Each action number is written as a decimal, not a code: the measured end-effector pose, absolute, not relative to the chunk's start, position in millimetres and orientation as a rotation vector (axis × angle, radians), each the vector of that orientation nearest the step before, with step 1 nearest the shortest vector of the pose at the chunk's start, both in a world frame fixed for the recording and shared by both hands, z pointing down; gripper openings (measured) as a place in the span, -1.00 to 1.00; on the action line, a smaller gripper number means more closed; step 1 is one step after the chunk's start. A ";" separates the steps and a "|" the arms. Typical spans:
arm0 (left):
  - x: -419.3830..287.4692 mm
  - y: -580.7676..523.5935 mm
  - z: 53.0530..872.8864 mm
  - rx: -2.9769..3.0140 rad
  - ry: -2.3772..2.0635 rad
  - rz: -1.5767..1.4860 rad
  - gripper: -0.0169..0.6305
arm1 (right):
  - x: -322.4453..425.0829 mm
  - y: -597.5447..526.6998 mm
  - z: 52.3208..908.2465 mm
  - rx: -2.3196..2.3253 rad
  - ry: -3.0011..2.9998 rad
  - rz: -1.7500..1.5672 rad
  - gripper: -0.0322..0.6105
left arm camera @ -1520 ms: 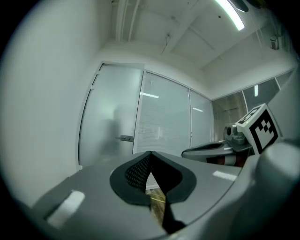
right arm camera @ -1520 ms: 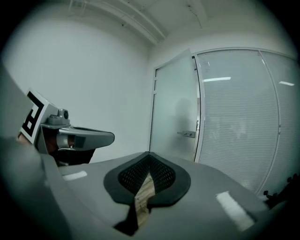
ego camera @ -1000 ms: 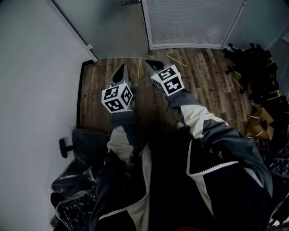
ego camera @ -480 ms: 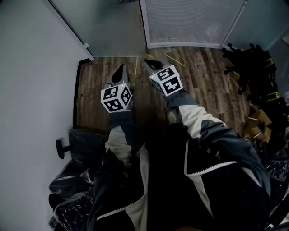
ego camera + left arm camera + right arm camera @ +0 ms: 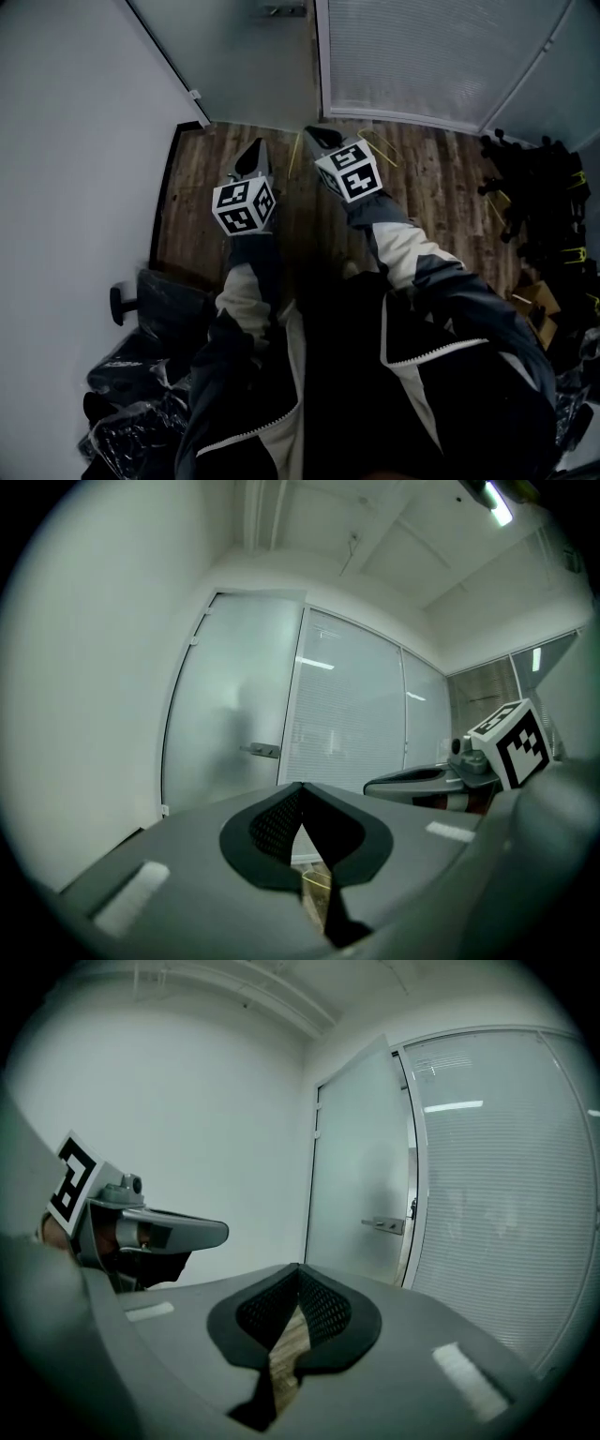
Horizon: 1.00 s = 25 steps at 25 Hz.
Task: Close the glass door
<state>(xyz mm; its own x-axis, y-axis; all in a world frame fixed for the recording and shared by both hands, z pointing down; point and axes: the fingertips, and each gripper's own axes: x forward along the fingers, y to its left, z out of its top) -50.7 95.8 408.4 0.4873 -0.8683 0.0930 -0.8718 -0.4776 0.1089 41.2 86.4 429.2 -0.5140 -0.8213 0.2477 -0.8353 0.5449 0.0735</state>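
Two tall panels fill the far end of the room: a frosted glass door (image 5: 361, 1176) and, just to its right, a fixed pane with blinds (image 5: 422, 47). A white wall (image 5: 75, 141) runs up to the door's left side, and a wood floor (image 5: 441, 178) stretches from the door's foot back to the person.

The door seems to stand slightly ajar. In the right gripper view its top edge slants away from the frame and a dark slit shows along its handle side. I judge it a heavy, stiff leaf that swings slowly on hinges at its left edge. The glass is smooth and would be slippery under hard tips, and it should not be struck. The best hold is the metal lever handle (image 5: 382, 1224) at mid-height near the door's right edge. A flat, steady push beside that handle would also do.

The left gripper (image 5: 253, 150) and right gripper (image 5: 317, 137) are side by side, short of the door and not touching it. Both have their jaws together with nothing between them. Each points toward the door, with the handle ahead of and above the tips.
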 end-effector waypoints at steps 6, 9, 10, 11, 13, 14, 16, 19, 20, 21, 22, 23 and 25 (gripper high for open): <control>-23.4 39.4 400.0 2.560 -1.585 0.036 -0.94 | 72.2 24.2 423.6 1.353 -2.567 0.069 -0.89; -5.7 15.9 400.3 2.560 -1.588 0.052 -0.94 | 85.4 1.0 424.8 1.333 -2.574 0.061 -0.89; -0.5 9.0 400.3 2.563 -1.589 0.056 -0.94 | 90.0 -5.9 426.5 1.328 -2.572 0.059 -0.89; 4.0 2.8 400.1 2.566 -1.592 0.058 -0.94 | 94.6 -12.2 428.9 1.323 -2.567 0.058 -0.89; 10.9 -8.8 400.0 2.569 -1.599 0.057 -0.94 | 103.1 -24.2 433.7 1.319 -2.558 0.061 -0.89; 13.2 -15.3 400.3 2.568 -1.601 0.053 -0.94 | 106.4 -31.0 434.8 1.320 -2.556 0.060 -0.89; 15.6 -29.7 402.1 2.560 -1.601 0.046 -0.94 | 110.6 -45.3 435.6 1.319 -2.554 0.056 -0.89; 13.4 -48.7 405.7 2.555 -1.605 0.050 -0.94 | 110.5 -63.3 437.9 1.309 -2.544 0.056 -0.89; 11.7 -55.0 405.7 2.557 -1.605 0.049 -0.94 | 109.4 -69.3 438.0 1.311 -2.542 0.055 -0.89; 9.6 -61.7 405.4 2.558 -1.604 0.044 -0.94 | 108.0 -75.7 437.8 1.314 -2.539 0.050 -0.89; 7.2 -69.1 405.1 2.558 -1.602 0.037 -0.94 | 106.1 -82.4 437.5 1.317 -2.536 0.043 -0.89; 4.6 -77.5 405.2 2.558 -1.599 0.031 -0.94 | 103.4 -89.6 437.3 1.320 -2.533 0.038 -0.89; -1.1 -98.1 406.5 2.565 -1.584 0.025 -0.94 | 96.6 -108.3 438.7 1.331 -2.524 0.031 -0.89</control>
